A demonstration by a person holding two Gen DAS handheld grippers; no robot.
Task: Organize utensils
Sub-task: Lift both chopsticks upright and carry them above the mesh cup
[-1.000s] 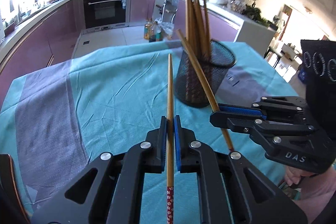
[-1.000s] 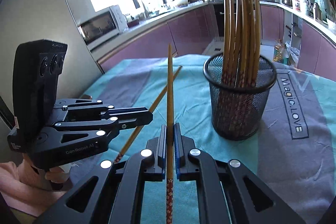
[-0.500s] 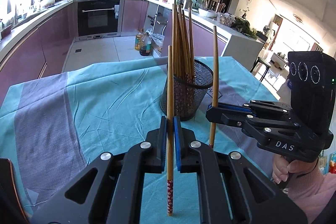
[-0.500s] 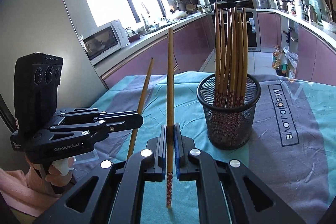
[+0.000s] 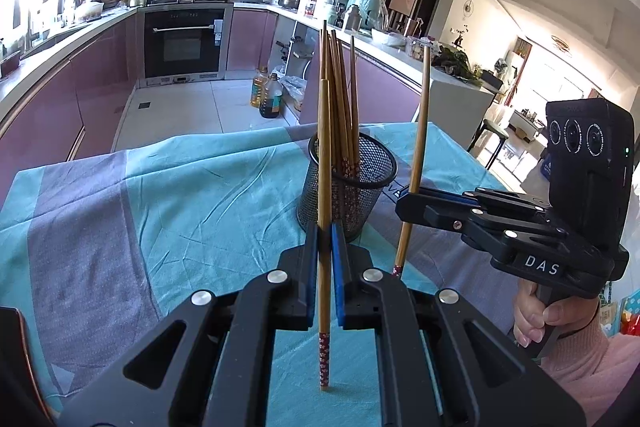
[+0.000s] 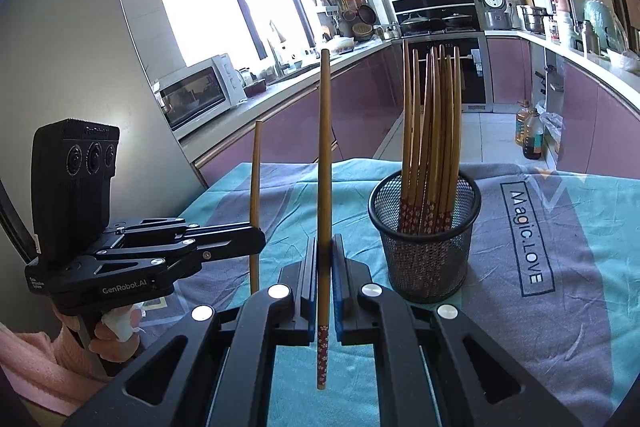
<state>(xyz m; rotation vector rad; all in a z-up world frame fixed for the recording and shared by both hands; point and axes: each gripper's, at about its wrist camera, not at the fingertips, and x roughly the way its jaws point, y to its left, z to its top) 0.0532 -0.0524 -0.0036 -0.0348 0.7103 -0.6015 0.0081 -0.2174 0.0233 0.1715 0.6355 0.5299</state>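
A black mesh cup [image 5: 352,183] [image 6: 426,239] stands on the teal tablecloth and holds several wooden chopsticks with red patterned tips. My left gripper [image 5: 325,235] is shut on one chopstick [image 5: 324,163], held upright just in front of the cup. My right gripper [image 6: 325,247] is shut on another chopstick [image 6: 324,155], also upright, left of the cup. Each gripper shows in the other's view: the right one [image 5: 412,193] with its chopstick [image 5: 420,131], the left one [image 6: 252,239] with its chopstick [image 6: 255,171].
The table carries a teal and grey cloth [image 5: 180,195] with "Magic.LOVE" printed on it [image 6: 528,235]. Kitchen counters, an oven [image 5: 184,43] and a microwave [image 6: 200,95] stand behind. Oil bottles [image 5: 268,95] sit on the floor.
Both grippers have tilted their chopsticks from leaning forward to upright and lifted them. The cup now appears farther off and lower in both views.
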